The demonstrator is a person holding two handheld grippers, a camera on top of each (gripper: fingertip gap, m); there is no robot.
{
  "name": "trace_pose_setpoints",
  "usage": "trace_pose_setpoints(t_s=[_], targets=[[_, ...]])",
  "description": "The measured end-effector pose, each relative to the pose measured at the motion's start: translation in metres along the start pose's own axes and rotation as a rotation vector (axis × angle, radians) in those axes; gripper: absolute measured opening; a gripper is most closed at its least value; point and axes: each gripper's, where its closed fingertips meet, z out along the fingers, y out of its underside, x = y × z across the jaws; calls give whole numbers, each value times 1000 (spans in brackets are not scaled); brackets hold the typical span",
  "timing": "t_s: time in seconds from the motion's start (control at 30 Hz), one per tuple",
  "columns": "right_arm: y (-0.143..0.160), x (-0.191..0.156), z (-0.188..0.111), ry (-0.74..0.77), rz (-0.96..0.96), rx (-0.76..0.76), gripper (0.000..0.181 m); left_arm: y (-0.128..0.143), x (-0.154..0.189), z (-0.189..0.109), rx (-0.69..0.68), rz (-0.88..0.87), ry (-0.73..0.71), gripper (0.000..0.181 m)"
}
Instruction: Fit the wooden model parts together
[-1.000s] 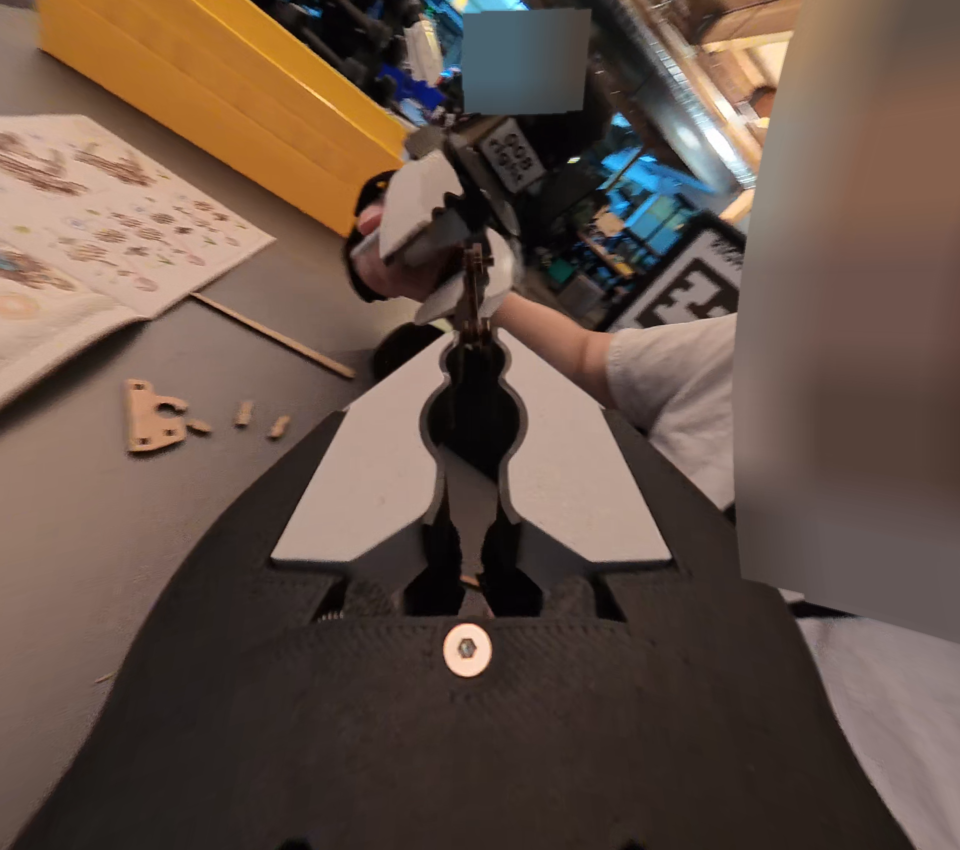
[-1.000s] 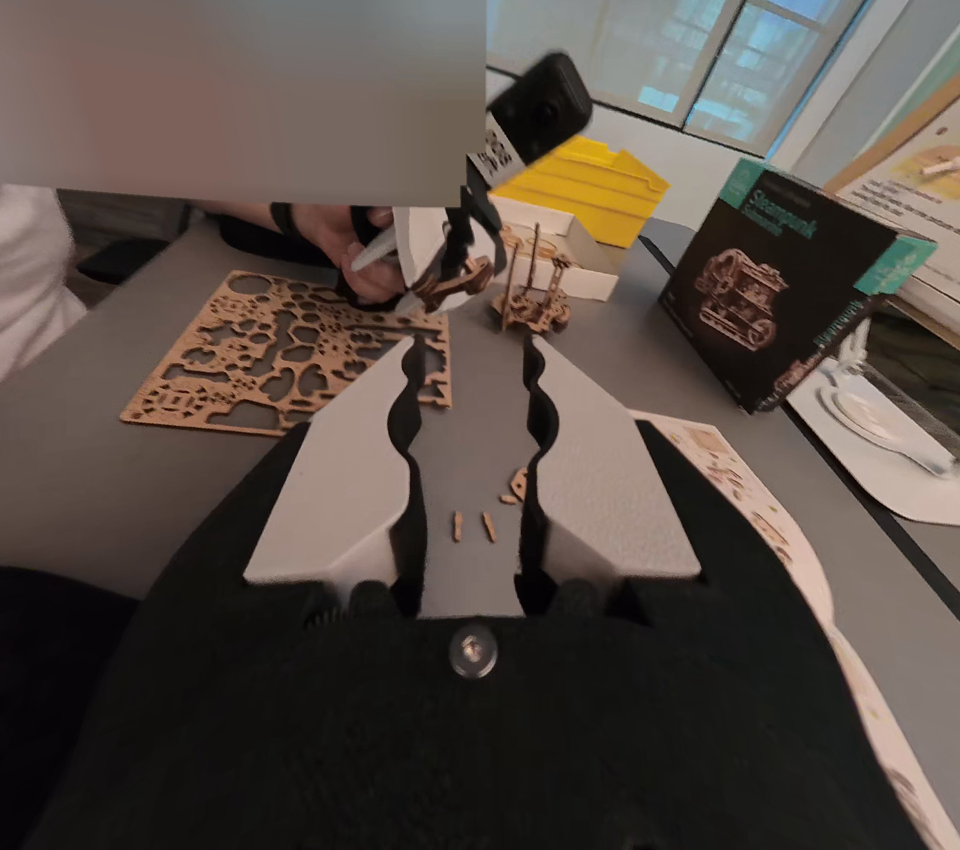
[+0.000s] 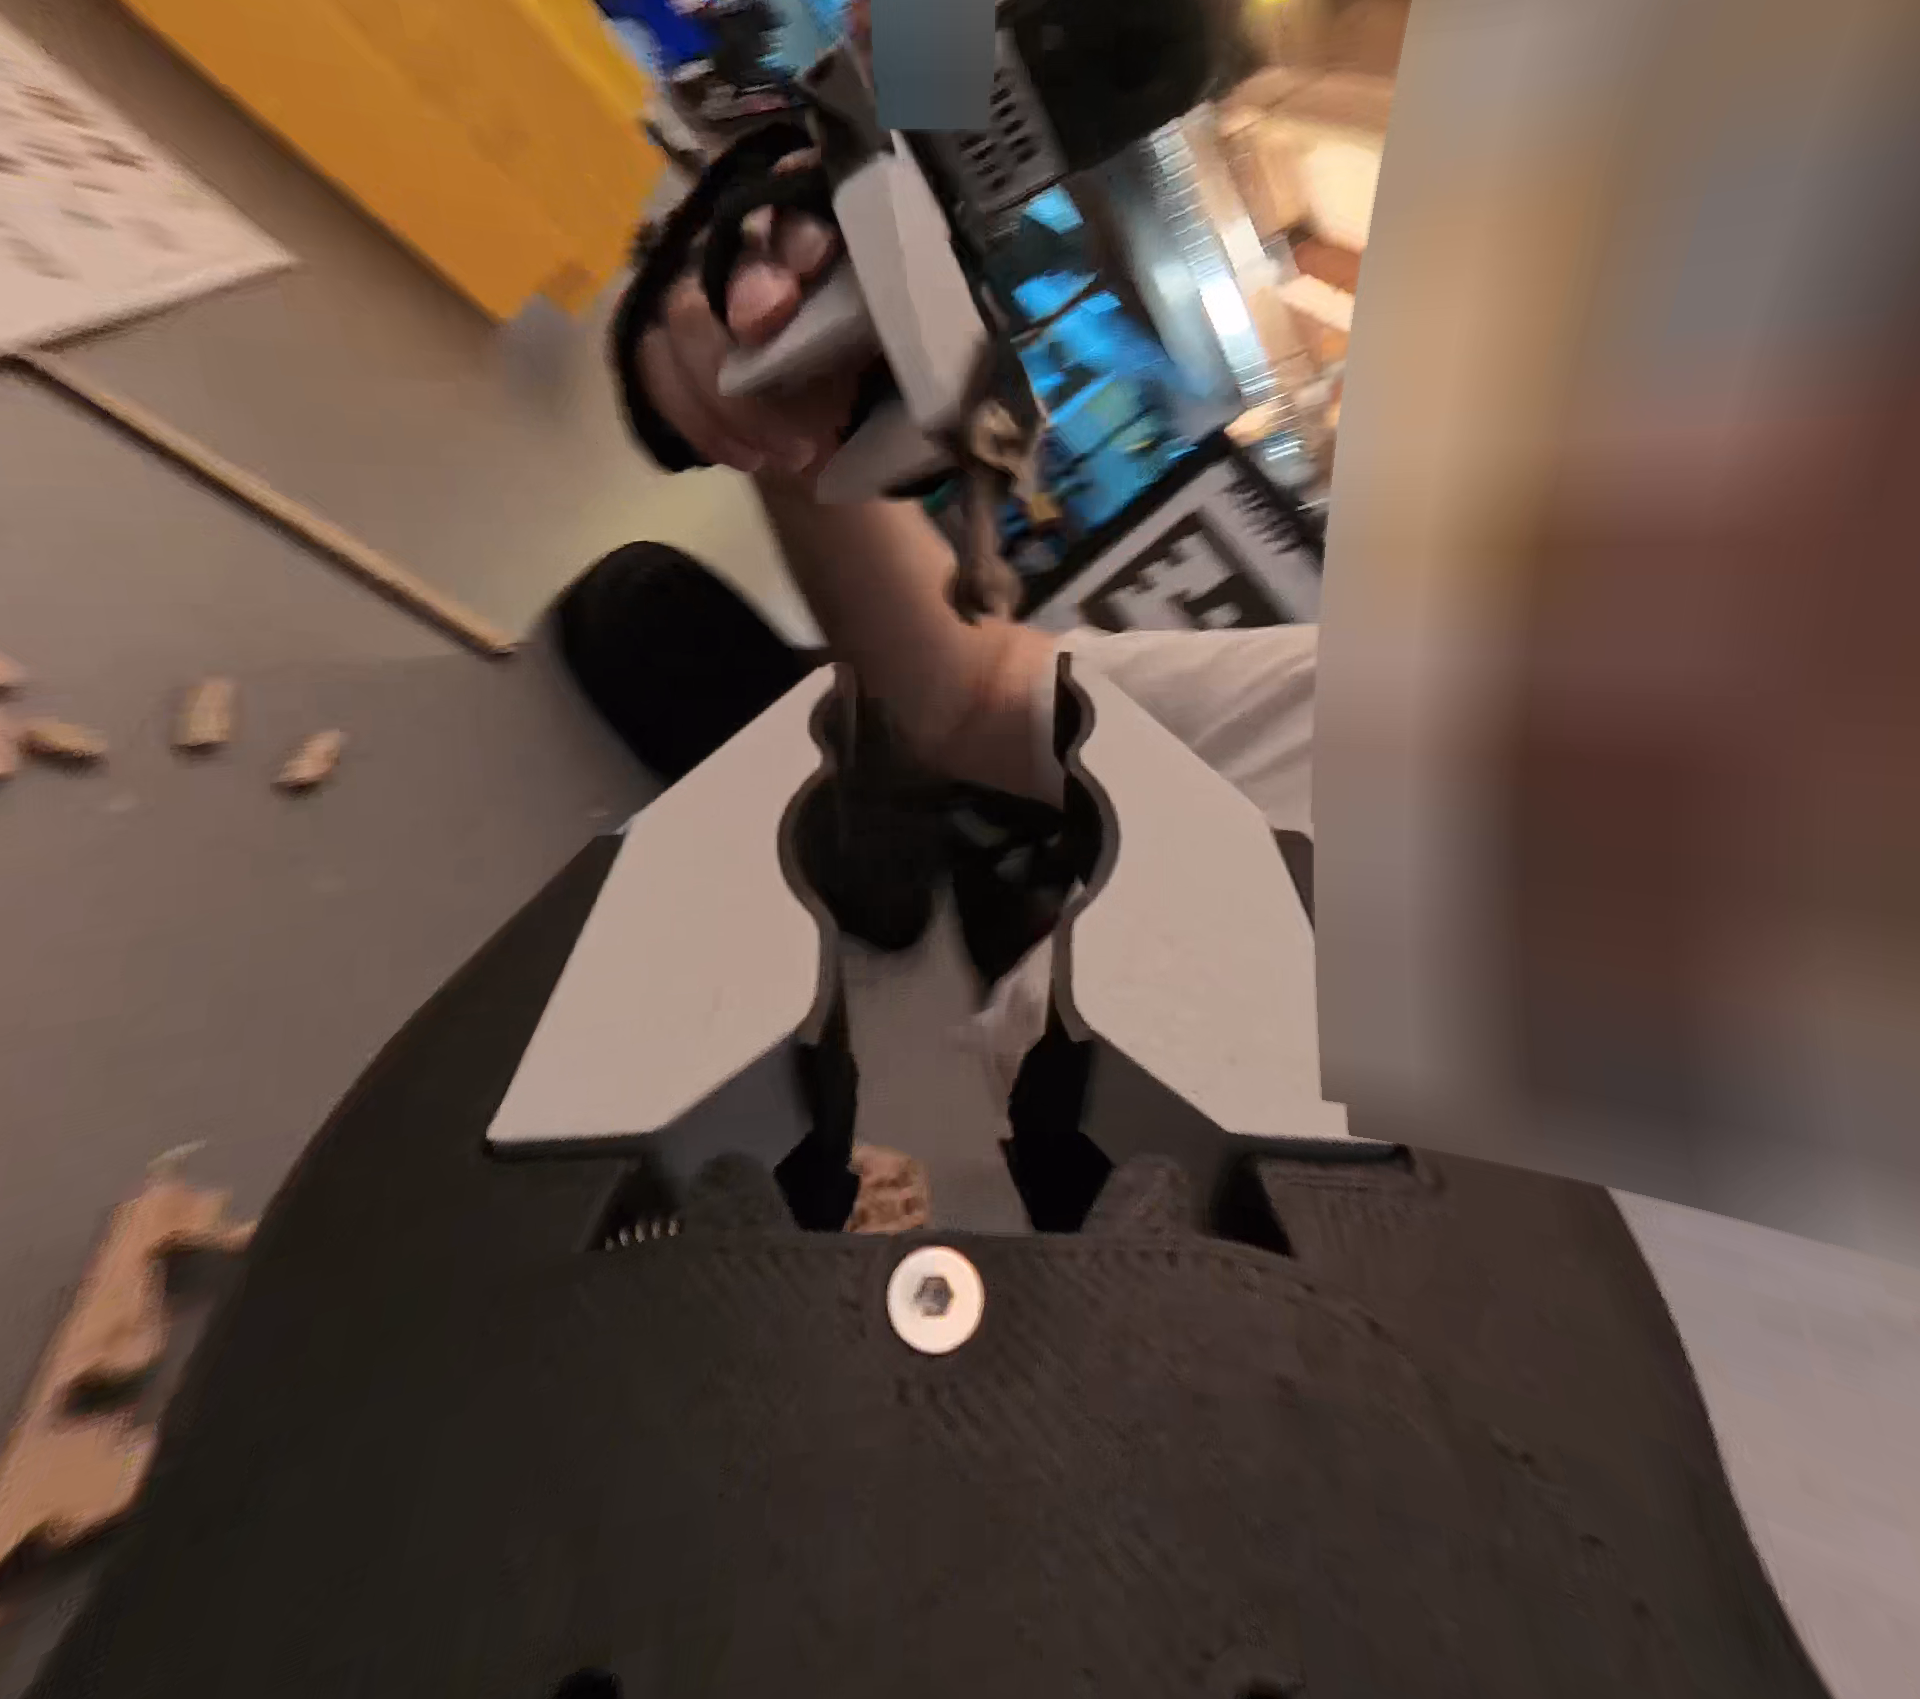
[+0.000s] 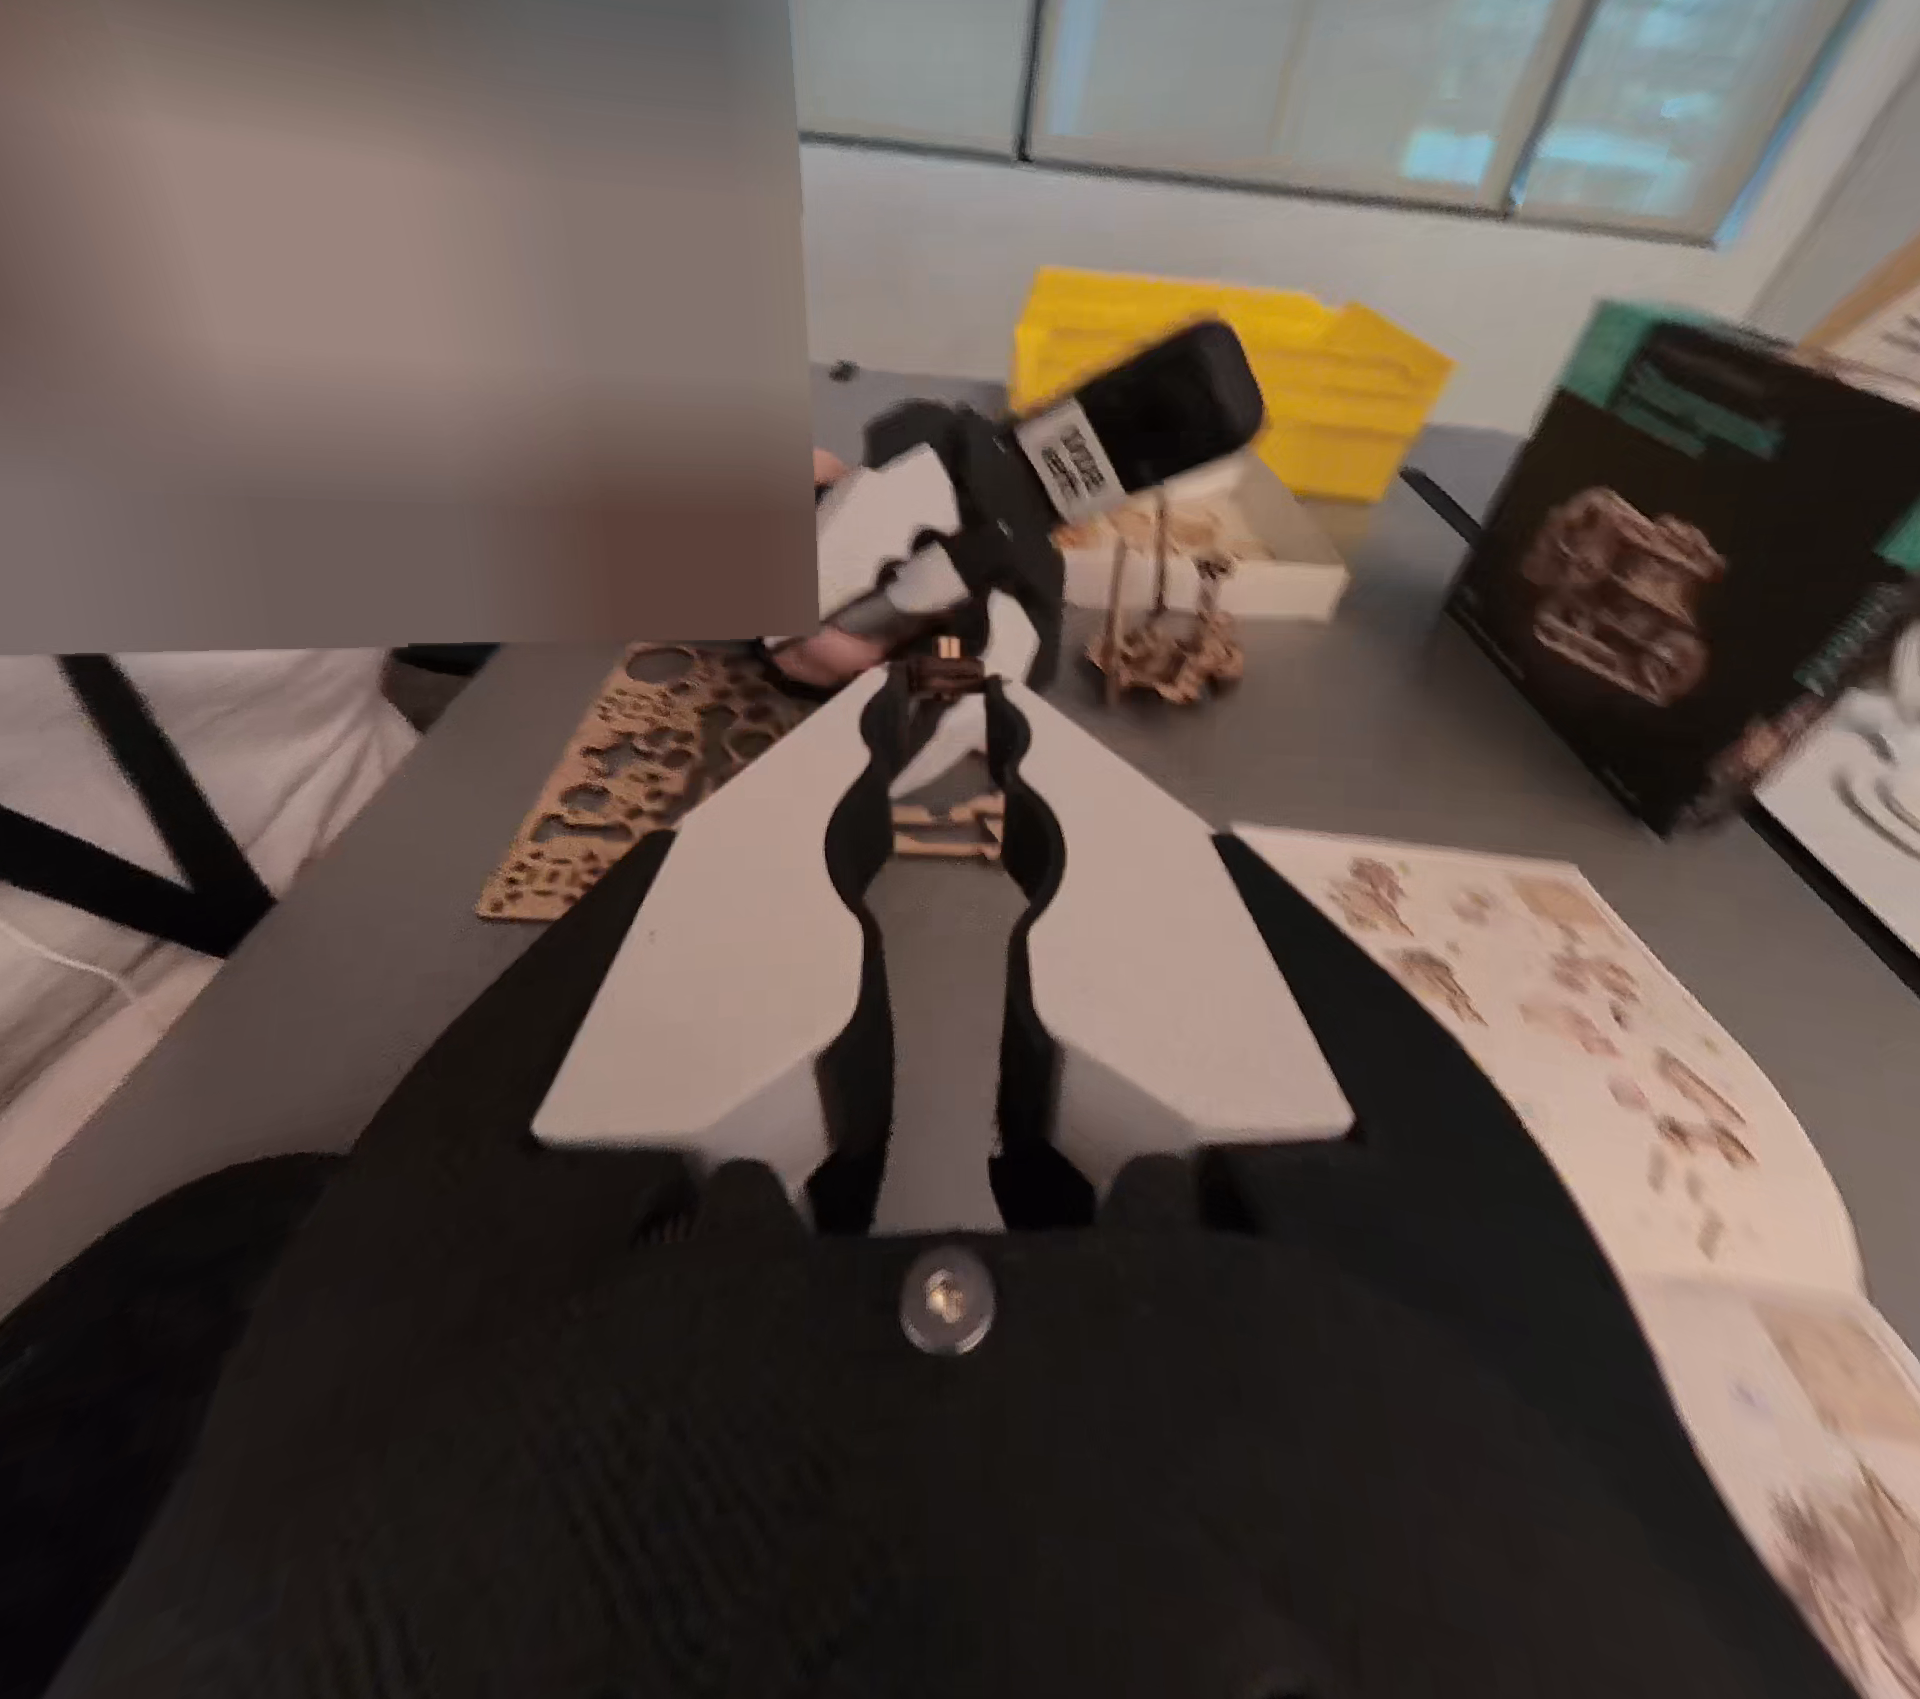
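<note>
**Small part held up in the right tool**

The wooden part (image 4: 943, 675) sat pinched at the tips of the right tool (image 4: 943, 693), lifted clear of the bench (image 4: 1299, 766), probably so it could be turned and lined up freely. The left tool (image 3: 951, 673) stood just beside it, its 2 fingers spread and empty. Farther back the half-built model (image 4: 1158, 641) waited upright. The punched sheet (image 4: 623, 776) and the instruction sheet (image 4: 1507, 1005) lay within reach.

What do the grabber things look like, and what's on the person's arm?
The left hand-held gripper and right hand-held gripper each have two pale grey wedge fingers with wavy black inner edges, on a textured black body with a silver screw. The person wears a white short sleeve.
</note>
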Motion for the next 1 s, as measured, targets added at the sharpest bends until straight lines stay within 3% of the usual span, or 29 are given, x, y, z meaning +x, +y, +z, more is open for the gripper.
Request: trace_pose_setpoints(t_s=[0.03, 0.27, 0.43, 0.77, 1.0], targets=[[6, 6, -1, 31, 13, -38, 11, 0, -6, -2, -8, 40, -61, 36], [42, 39, 0, 201, 186, -226, 11, -16, -54, -31, -85, 587, -688, 39], [49, 44, 5, 223, 365, -217, 11, -12, -66, -31, -200, 819, -902, 41], [54, 37, 18, 187, 525, -204, 11, -16, -72, -24, -222, 890, -977, 23], [41, 22, 20, 47, 324, -135, 12, 2, -64, -12, -205, 678, -758, 31]])
